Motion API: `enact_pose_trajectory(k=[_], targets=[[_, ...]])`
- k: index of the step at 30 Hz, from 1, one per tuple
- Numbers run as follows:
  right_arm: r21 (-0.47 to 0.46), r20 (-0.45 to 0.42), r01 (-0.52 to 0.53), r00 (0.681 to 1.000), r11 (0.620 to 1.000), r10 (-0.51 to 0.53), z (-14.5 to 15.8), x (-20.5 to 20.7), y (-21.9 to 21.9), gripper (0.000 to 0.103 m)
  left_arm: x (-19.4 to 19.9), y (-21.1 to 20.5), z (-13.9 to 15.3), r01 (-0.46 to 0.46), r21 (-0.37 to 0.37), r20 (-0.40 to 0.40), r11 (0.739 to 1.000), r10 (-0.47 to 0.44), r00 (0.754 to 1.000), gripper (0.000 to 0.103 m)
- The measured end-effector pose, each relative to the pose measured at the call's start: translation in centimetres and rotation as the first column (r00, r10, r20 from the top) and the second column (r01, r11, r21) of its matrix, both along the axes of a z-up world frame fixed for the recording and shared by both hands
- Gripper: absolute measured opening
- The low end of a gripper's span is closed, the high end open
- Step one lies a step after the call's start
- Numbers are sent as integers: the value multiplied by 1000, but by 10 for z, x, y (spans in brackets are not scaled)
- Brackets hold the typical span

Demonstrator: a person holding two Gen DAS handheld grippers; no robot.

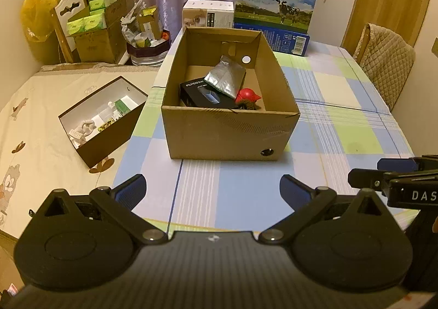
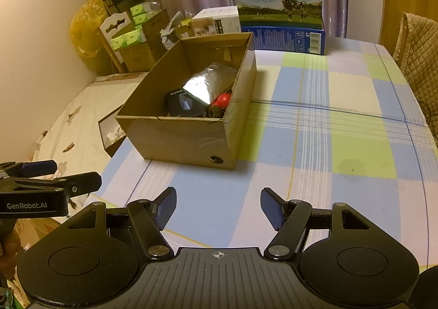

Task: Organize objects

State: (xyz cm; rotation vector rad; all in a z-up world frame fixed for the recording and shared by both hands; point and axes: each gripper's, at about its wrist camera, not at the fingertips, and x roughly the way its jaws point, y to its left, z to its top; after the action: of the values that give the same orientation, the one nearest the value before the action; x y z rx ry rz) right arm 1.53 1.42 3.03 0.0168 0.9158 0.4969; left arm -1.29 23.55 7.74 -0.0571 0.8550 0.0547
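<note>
An open cardboard box [image 1: 227, 136] stands on the checked tablecloth [image 1: 342, 128]. Inside lie a black FLYCO box [image 1: 199, 95], a silver foil pouch [image 1: 225, 76], a red toy [image 1: 247, 95] and something dark and fuzzy beside it. The same cardboard box [image 2: 180, 139] shows in the right wrist view, with the foil pouch [image 2: 205, 83] and red toy [image 2: 223, 99]. My left gripper [image 1: 213, 188] is open and empty, short of the box. My right gripper [image 2: 217, 207] is open and empty over the cloth, right of the left one.
A brown box of small items [image 1: 101, 117] lies on the bed to the left. A milk carton case [image 1: 273, 5] and a white box [image 1: 208, 13] stand at the table's far edge. A padded chair [image 1: 383, 62] is on the right. Stacked boxes [image 1: 95, 29] fill the far left corner.
</note>
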Motion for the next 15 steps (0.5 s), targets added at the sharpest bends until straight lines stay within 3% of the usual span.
enact_pose_trajectory(k=[15], targets=[[-1, -4, -14, 1000, 1000, 14, -1, -1, 8, 65, 0, 4, -2, -8, -6, -4, 1000, 8, 1000, 102]])
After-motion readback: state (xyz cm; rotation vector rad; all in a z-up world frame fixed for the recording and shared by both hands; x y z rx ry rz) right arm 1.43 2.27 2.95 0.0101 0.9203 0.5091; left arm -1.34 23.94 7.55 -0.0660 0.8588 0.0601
